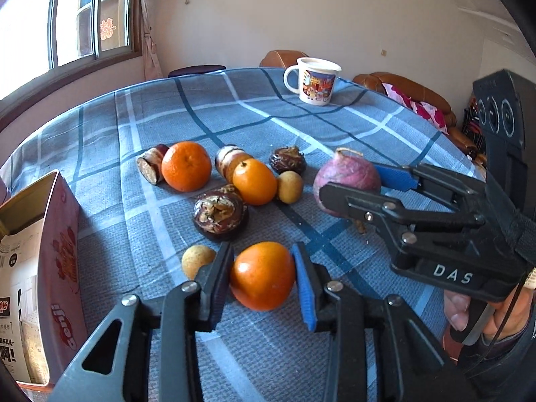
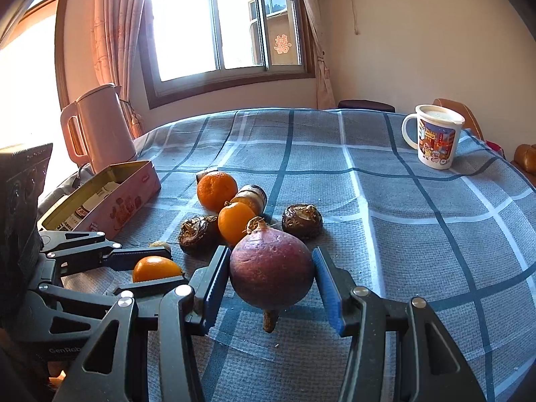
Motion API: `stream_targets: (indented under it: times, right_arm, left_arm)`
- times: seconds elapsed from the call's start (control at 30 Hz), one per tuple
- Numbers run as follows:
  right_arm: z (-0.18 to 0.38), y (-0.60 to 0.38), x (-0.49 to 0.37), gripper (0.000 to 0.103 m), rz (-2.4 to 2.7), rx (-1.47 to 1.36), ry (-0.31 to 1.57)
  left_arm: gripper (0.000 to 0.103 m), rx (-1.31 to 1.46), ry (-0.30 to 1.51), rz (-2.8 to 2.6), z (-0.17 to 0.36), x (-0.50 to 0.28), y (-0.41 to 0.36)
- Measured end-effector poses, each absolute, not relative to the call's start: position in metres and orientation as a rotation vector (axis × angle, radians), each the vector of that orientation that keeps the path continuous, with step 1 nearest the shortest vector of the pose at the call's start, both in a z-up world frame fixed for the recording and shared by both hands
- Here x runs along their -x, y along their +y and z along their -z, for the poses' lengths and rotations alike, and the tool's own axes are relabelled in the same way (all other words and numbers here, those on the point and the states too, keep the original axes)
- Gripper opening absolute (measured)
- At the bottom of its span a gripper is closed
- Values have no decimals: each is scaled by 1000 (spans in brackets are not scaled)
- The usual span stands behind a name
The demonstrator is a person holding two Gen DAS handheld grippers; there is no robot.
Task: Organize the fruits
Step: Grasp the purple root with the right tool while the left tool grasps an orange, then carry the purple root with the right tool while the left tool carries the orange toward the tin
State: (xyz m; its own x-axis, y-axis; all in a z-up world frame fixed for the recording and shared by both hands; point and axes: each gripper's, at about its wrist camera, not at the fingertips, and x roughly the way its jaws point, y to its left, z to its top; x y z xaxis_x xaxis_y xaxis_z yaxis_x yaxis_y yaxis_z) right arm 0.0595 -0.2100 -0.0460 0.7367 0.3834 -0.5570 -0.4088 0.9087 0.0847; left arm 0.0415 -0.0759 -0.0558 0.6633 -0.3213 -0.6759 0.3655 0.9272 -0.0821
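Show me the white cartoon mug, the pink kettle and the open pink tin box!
White cartoon mug (image 2: 435, 140): right wrist view, printed side.
Pink kettle (image 2: 100, 127): right wrist view, body.
Open pink tin box (image 2: 124, 204): right wrist view, side wall.

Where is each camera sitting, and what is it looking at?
Left wrist: sits on the left gripper, looking along its fingers at an orange fruit pressed between them; the right gripper and a hand show.
Right wrist: sits on the right gripper, facing the window, fingers around the purple fruit; the left gripper shows.
Both share the checked tablecloth, mug and pink tin.
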Motion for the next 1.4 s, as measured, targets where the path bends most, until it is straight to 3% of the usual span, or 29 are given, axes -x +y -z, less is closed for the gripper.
stream_targets:
  times: [1.4]
  right_arm:
    - [37, -211, -32, 53, -493, 84, 431]
  left_arm:
    - [38, -24, 482, 253, 34, -10, -57]
